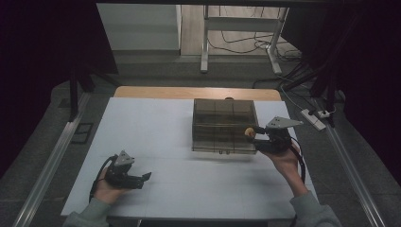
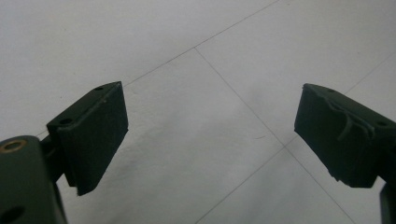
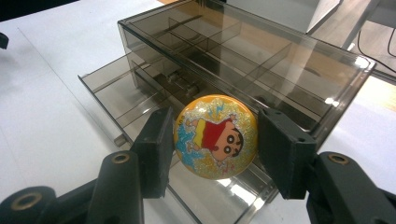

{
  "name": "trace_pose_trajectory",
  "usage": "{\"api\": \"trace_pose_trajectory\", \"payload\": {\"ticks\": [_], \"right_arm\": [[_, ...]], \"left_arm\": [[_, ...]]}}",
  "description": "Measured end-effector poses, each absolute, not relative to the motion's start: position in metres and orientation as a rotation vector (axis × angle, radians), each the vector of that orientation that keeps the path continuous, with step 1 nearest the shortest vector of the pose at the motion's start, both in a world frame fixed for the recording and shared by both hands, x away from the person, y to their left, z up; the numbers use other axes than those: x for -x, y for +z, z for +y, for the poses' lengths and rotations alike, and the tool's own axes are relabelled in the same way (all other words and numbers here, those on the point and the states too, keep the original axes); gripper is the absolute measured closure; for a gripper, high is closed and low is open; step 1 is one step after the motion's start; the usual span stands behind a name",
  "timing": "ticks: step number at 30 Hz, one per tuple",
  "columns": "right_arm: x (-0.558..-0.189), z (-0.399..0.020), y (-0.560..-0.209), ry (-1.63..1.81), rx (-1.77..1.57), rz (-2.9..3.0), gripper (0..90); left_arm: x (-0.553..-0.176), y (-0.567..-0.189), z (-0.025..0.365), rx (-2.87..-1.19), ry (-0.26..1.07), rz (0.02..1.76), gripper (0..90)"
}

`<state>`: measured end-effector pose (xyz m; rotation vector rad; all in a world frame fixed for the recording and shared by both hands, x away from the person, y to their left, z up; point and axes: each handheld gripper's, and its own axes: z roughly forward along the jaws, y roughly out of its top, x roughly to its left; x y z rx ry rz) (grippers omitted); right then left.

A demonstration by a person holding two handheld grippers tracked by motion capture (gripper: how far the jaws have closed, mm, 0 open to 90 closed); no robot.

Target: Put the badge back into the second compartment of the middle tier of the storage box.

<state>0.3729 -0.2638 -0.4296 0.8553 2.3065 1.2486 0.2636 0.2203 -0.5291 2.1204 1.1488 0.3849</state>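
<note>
My right gripper [image 3: 215, 140] is shut on a round yellow badge [image 3: 215, 136] with a cartoon child in a red shirt. It holds the badge over the smoked see-through drawer box [image 3: 261, 56], whose lower drawer [image 3: 107, 88] is pulled out. In the high view the right gripper [image 1: 250, 133] hovers at the right front corner of the box [image 1: 223, 124], the badge [image 1: 248, 132] at its tip. My left gripper [image 1: 145, 177] rests low at the table's left front, open, its fingers [image 2: 93, 135] wide apart over bare white tabletop.
The white table [image 1: 156, 123] has a wooden strip along its far edge. Beyond it stand a metal frame's legs [image 1: 204, 42], floor cables and a power strip [image 1: 313, 118]. Dark curtains flank both sides.
</note>
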Motion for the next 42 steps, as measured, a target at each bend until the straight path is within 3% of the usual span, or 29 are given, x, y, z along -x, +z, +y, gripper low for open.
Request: {"api": "trace_pose_trajectory", "payload": {"ticks": [42], "right_arm": [[-0.382, -0.207, -0.44, 1.279, -0.758, 2.419, 47.4]], "left_arm": [[-0.264, -0.53, 0.221, -2.125, 0.387, 1.148, 9.9]]}}
